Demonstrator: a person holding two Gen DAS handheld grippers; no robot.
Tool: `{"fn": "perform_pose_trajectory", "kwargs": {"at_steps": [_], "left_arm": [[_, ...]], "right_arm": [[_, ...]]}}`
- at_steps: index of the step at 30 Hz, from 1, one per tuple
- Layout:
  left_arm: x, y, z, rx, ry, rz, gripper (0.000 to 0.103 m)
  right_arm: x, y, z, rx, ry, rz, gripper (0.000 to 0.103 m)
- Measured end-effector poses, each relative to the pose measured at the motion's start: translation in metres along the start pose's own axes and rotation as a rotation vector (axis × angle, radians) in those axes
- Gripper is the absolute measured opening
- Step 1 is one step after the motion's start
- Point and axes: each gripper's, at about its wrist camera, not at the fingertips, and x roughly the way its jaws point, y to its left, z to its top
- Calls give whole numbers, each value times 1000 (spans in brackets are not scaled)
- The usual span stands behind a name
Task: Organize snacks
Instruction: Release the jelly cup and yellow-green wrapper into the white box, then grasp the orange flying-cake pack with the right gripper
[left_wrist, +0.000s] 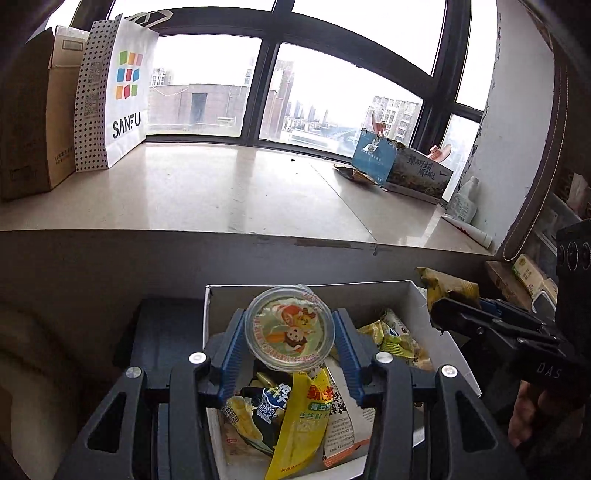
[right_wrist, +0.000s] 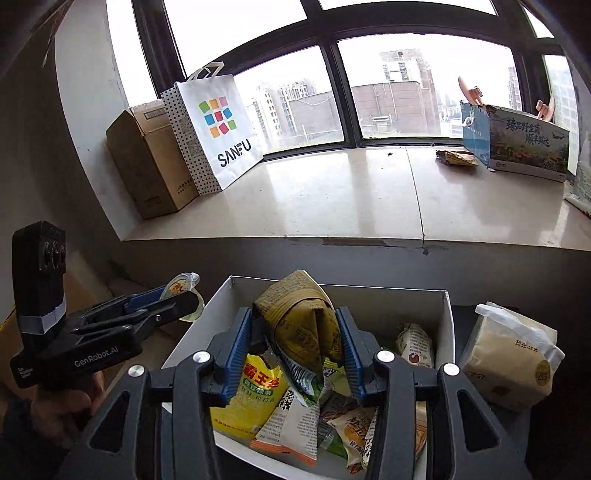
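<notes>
Snacks in both grips here! The left gripper (left_wrist: 290, 334) has its blue pads clamped either side of a round jelly cup (left_wrist: 290, 328), held above the white box (left_wrist: 436, 295). The right gripper (right_wrist: 297, 332) pinches a crumpled brown-yellow packet (right_wrist: 295, 317) over the same box, other packets heaped below, a yellow pouch (right_wrist: 251, 398) among them. A beige bagged snack (right_wrist: 513, 358) sits just right of the box. Beyond, on the window ledge (right_wrist: 332, 195), stands a SANFU bag (right_wrist: 218, 129)
</notes>
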Motion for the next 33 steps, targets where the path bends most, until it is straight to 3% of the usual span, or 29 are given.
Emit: {"fn": "perform_pose_trajectory", "kwargs": {"at_steps": [1, 2, 3, 4, 8, 13, 21, 28, 33], "left_arm": [[6, 2, 2, -3, 26, 12, 66], [10, 4, 4, -4, 42, 30, 91], [9, 6, 4, -3, 31, 52, 100], [6, 8, 3, 1, 7, 65, 103], [-3, 11, -1, 21, -1, 55, 103], [-16, 5, -7, 43, -22, 48, 103], [-58, -18, -24, 108, -79, 41, 103], [-107, -47, -72, 201, -138, -15, 103], [-129, -52, -122, 217, -112, -65, 103]], "right_arm": [[6, -3, 3, 16, 12, 1, 64], [11, -6, 6, 35, 29, 2, 75], [14, -9, 8, 56, 31, -8, 97], [13, -12, 8, 72, 19, -20, 103], [3, -20, 4, 121, -12, 17, 103], [-10, -13, -3, 65, -27, -3, 103], [-55, 1, -13, 17, -89, 65, 103], [-100, 23, -54, -94, -105, 67, 103], [-130, 25, -106, -96, -86, 65, 103]]}}
